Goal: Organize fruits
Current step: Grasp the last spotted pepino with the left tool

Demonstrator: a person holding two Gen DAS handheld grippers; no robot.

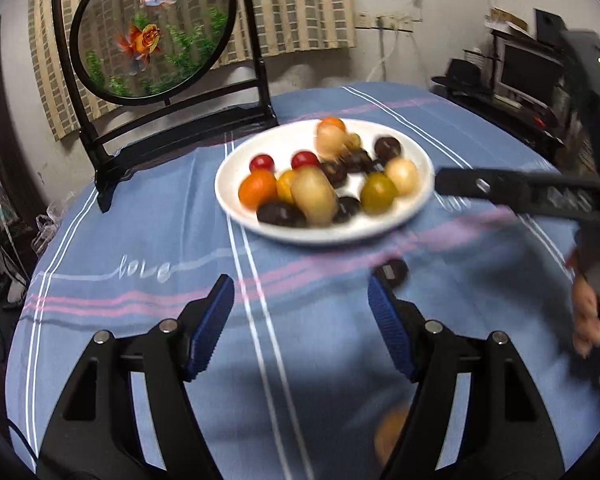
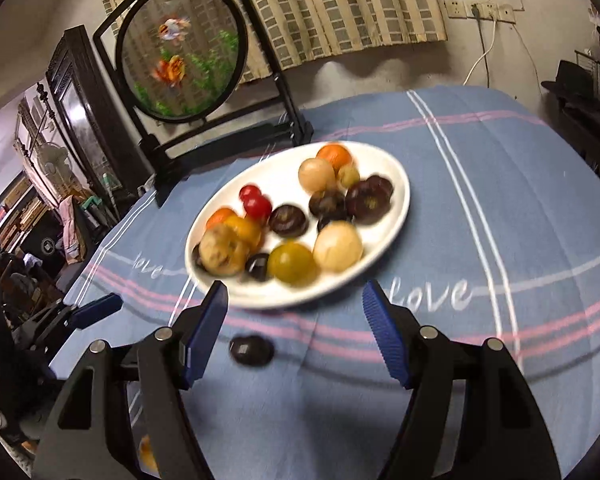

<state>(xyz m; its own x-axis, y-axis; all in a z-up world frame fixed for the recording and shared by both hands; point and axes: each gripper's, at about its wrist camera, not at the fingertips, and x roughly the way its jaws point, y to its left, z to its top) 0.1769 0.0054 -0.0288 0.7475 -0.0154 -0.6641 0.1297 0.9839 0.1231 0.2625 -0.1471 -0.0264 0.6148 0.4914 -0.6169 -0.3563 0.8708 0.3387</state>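
both claws gaping, empty; dark fruit (image 2: pixel 251 350) on cloth (off plate (image 2: pixel 396 208)) between right claw (image 2: pixel 294 300) tips.

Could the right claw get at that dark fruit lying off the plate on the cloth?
Probably yes. The right claw stands open and empty, and the dark fruit lies alone on the blue tablecloth just below its left finger, short of the white plate. Nothing lies between them.

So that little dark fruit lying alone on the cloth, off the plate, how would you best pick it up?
Probably from above, across its rounded sides. The dark fruit sits low and flattish on the tablecloth, clear of the plate, so nothing crowds it. The right tool, jaws open and empty, is nearest, with the fruit low between its fingers.
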